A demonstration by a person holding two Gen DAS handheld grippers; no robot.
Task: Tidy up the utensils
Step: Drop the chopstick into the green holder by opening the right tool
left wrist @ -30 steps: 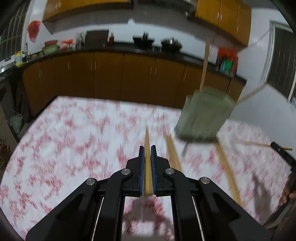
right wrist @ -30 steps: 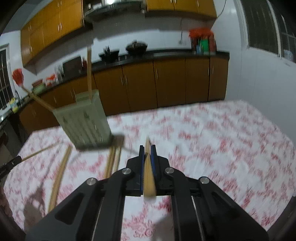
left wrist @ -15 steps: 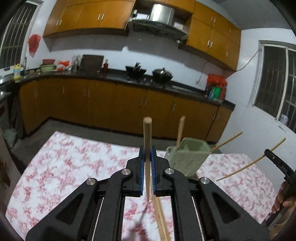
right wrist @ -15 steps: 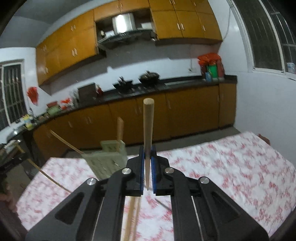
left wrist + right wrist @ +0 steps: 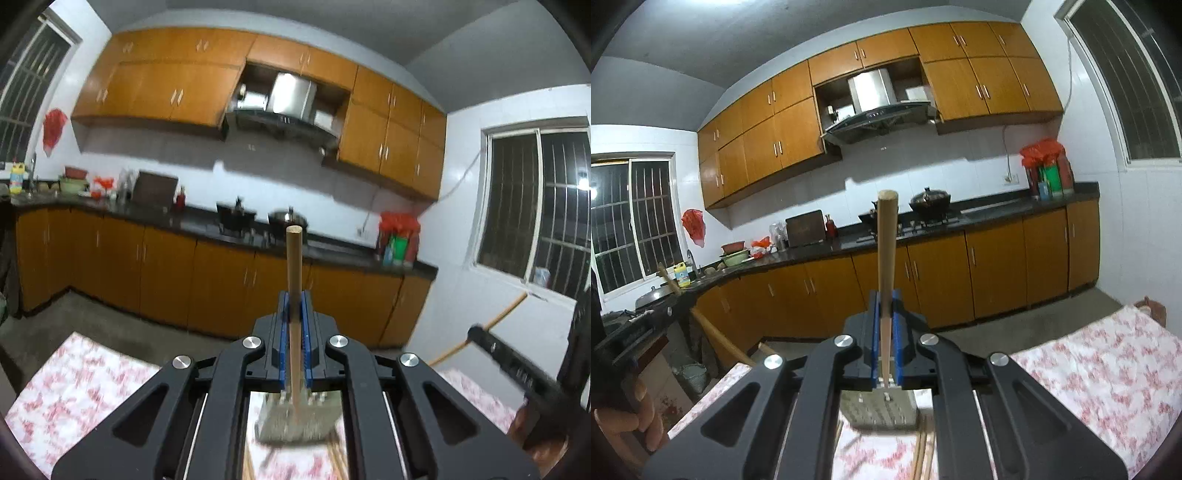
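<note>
My left gripper point(image 5: 294, 306) is shut on a wooden chopstick point(image 5: 294, 280) that stands upright, its lower end over the green utensil holder point(image 5: 295, 421) on the table. My right gripper point(image 5: 885, 306) is shut on another wooden chopstick point(image 5: 886, 258), also upright, above the same holder point(image 5: 879, 410). Loose chopsticks point(image 5: 923, 454) lie on the table beside the holder. The other gripper with its chopstick point(image 5: 480, 332) shows at the right of the left wrist view.
The table has a red-and-white floral cloth point(image 5: 1089, 369). Behind it run orange kitchen cabinets point(image 5: 960, 266) and a dark counter with pots point(image 5: 929, 201). A hand point(image 5: 624, 417) shows at the left edge of the right wrist view.
Both grippers have lifted and tilted up with their chopsticks. The holder has dropped from beside the fingers to below them in both views.
</note>
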